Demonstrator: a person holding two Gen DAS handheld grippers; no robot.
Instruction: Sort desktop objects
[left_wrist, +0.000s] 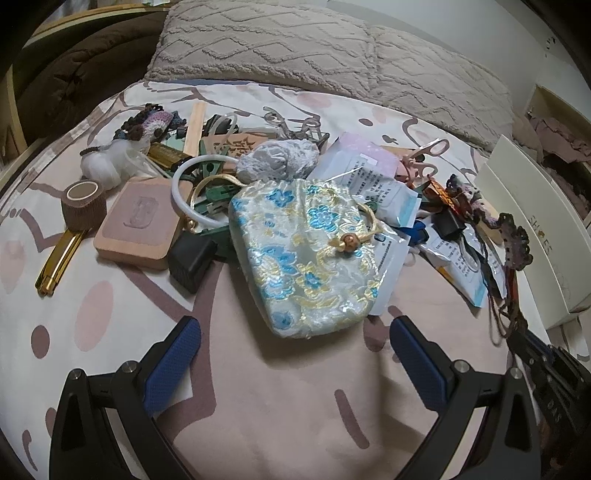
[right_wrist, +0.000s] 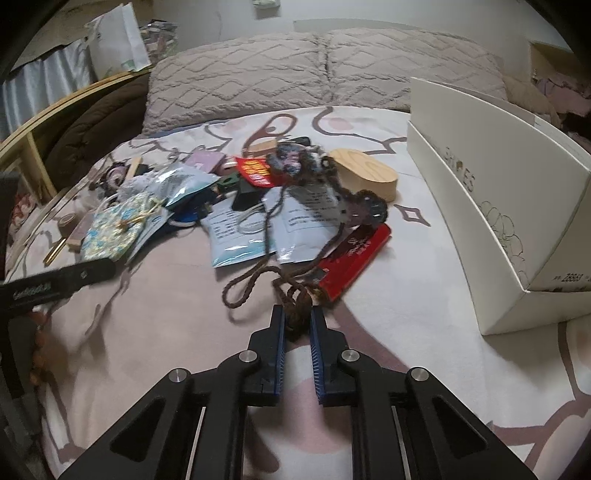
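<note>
- The right gripper (right_wrist: 297, 325) has its fingers nearly closed, pinching a brown braided cord (right_wrist: 295, 314) that runs ahead to a crocheted piece (right_wrist: 364, 206) on the pile.
- The left gripper (left_wrist: 295, 343) has its fingers spread wide, holding nothing; a floral drawstring pouch (left_wrist: 299, 254) lies just ahead between them, on the bed (left_wrist: 258, 387).
- A white shoe box (right_wrist: 498, 206) sits right of the right fingers; its inside is hidden.

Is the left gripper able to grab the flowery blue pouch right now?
Probably yes. The left gripper is open and empty, and the flowery pouch lies on top of the pile just ahead of its fingers, with only bare bedspread between them.
</note>
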